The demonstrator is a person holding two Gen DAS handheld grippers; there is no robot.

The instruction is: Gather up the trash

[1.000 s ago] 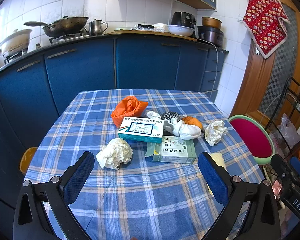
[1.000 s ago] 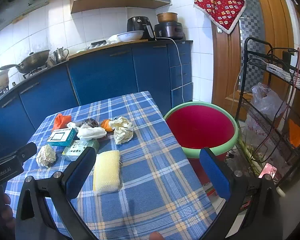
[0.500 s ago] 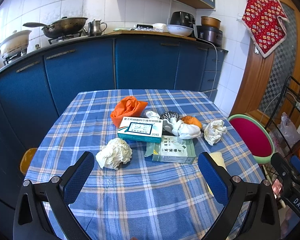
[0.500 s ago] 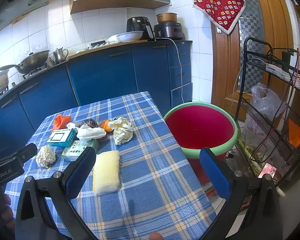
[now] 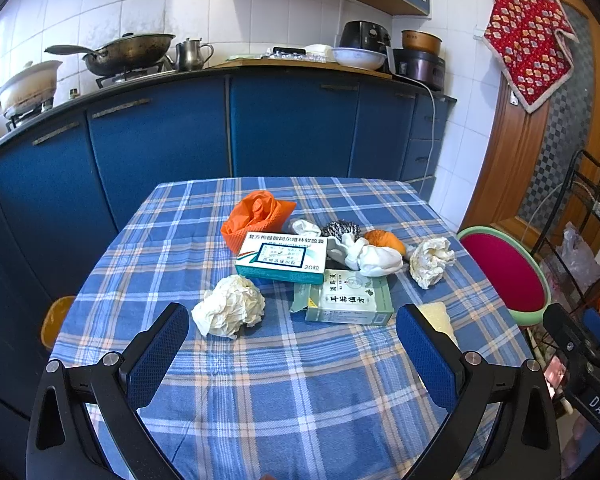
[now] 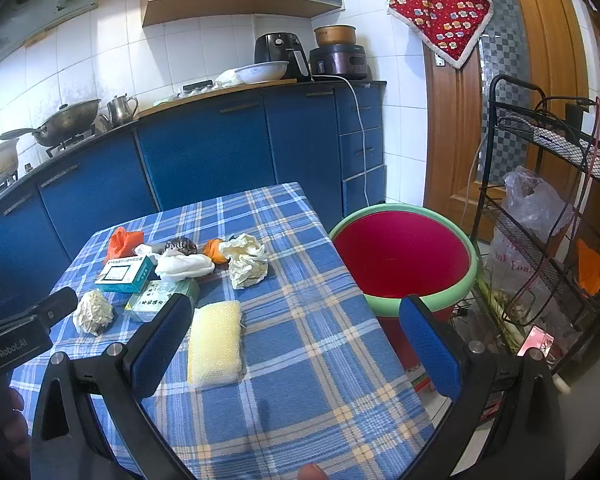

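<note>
While both tools (image 5: 292, 344) (image 6: 296, 336) gape wide, crumpled paper (image 5: 229, 311) lies just ahead.

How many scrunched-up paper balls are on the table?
2. One crumpled paper ball lies at the near left, in front of the teal box. The other paper ball sits at the right of the pile. More could hide under the pile.
</note>
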